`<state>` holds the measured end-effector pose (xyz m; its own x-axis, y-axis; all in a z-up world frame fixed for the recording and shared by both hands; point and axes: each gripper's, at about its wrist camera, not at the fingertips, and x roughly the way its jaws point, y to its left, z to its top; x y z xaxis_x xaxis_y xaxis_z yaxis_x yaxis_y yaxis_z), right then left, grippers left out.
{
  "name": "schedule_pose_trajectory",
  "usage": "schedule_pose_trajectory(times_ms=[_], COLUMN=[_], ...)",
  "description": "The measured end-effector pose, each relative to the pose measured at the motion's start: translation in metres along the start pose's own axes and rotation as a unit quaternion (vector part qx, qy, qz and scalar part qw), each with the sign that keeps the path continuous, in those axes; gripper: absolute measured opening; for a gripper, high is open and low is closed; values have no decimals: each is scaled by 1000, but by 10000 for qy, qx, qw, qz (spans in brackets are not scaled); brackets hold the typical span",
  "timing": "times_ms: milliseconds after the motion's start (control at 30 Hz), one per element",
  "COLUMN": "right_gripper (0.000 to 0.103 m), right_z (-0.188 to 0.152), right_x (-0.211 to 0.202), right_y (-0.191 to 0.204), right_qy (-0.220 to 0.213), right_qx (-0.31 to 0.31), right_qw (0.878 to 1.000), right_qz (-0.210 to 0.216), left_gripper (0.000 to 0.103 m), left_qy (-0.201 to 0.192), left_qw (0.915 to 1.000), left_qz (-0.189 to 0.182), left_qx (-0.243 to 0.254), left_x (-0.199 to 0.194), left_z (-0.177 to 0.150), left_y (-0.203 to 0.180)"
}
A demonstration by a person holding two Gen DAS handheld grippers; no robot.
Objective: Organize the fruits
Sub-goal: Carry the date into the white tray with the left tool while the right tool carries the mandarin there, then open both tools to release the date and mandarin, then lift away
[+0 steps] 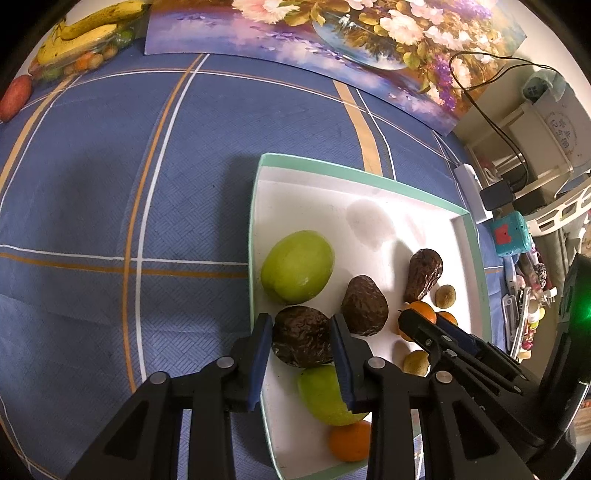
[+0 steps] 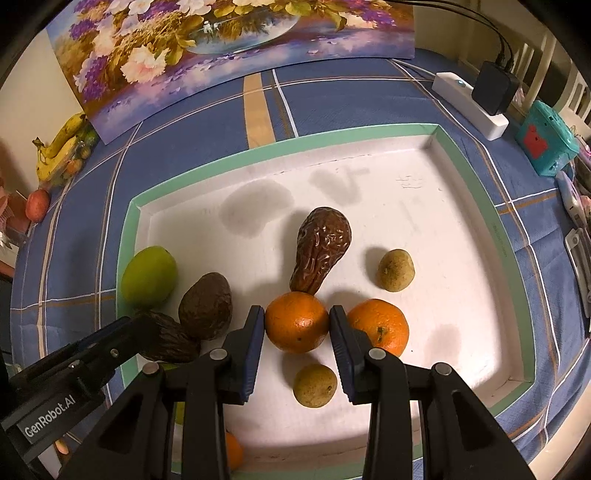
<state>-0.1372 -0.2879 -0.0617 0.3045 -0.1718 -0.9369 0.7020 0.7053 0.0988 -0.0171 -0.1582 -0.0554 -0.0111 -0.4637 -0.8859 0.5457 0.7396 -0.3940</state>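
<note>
A white tray with a green rim (image 1: 354,175) (image 2: 258,153) holds the fruit. My left gripper (image 1: 301,332) is closed around a dark wrinkled avocado (image 1: 301,341), pads touching its sides, at the tray's left edge. A second avocado (image 1: 364,304), a brown pear (image 1: 423,275) and two green fruits (image 1: 297,264) (image 1: 325,397) lie nearby. My right gripper (image 2: 297,321) is closed around an orange (image 2: 297,321). Another orange (image 2: 380,325), two small brown-green fruits (image 2: 395,269) (image 2: 316,384) and the pear (image 2: 321,247) lie around it.
Blue plaid tablecloth (image 1: 110,184) covers the table. A flower painting (image 2: 221,40) leans at the back. Bananas (image 1: 85,33) and a red fruit (image 1: 14,98) lie at the far left. A power strip with charger (image 2: 476,99) and a teal box (image 2: 546,140) stand at right.
</note>
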Motion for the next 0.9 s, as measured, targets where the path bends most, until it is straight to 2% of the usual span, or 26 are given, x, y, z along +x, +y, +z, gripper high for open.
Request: schedule_pose_trajectory(times_ms=[567,733,900], right_gripper=[38,37,37], right_z=[0,0,0], right_x=[0,-3,-15], right_y=[-3,-5,-5], right_qy=[10,1,-158], right_qx=[36,84,46], right_qw=[10000,10000,9999], right_qz=[11,38,43], left_gripper=[37,44,45], left_qy=[109,64,-20], left_qw=[9996,9994,9992], left_qz=[-248,-316,-379], left_qx=[-106,-116,-100], left_x=[-13,-24,-37], left_z=[2,2,2], left_y=[4,5,5])
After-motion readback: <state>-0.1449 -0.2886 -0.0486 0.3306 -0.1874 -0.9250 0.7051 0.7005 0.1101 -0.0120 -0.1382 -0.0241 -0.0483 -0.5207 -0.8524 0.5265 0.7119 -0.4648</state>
